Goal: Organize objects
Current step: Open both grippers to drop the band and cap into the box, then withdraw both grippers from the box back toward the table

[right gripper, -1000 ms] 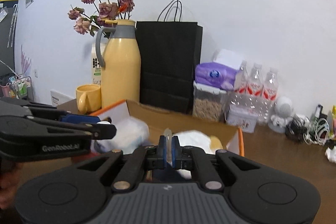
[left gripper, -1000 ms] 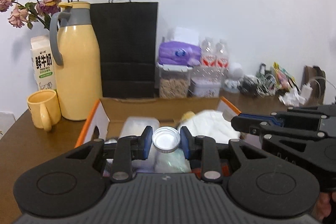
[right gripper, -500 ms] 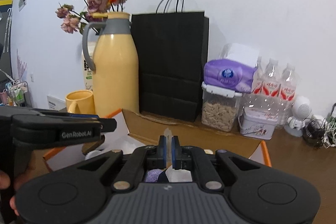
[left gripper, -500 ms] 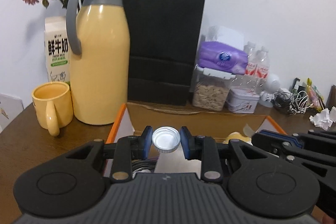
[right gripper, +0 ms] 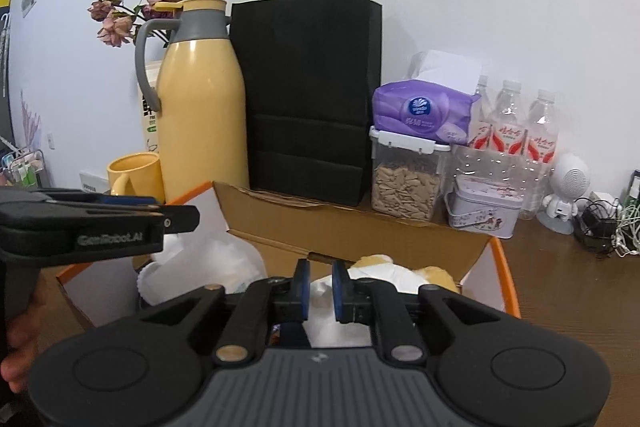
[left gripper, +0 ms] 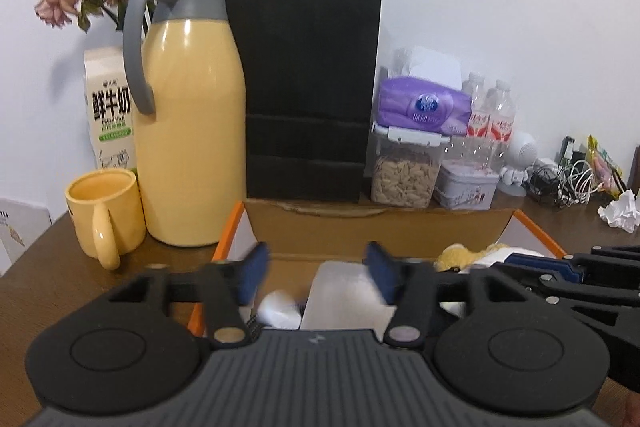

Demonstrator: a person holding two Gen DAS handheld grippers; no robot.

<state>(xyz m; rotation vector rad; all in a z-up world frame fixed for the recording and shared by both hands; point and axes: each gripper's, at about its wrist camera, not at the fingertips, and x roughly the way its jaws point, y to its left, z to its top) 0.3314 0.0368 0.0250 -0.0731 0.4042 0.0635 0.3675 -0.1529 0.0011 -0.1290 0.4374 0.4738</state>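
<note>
Two tools above an open cardboard box [left gripper: 360, 227] on the bench [left gripper: 36, 291].
Left tool [left gripper: 314, 273]: jaws just opened wide, nothing between them. Right tool [right gripper: 320, 291]: jaws just parted slightly, gripping nothing. Box holds white packets and a plush toy [right gripper: 432, 273]; yellow flask [left gripper: 188, 131] stands beside it.

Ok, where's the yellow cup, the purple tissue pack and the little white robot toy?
yellow cup [left gripper: 105, 203], left wrist view, on its side wall.
purple tissue pack [right gripper: 420, 109], right wrist view, front face.
white robot toy [right gripper: 570, 183], right wrist view, its round head.
</note>
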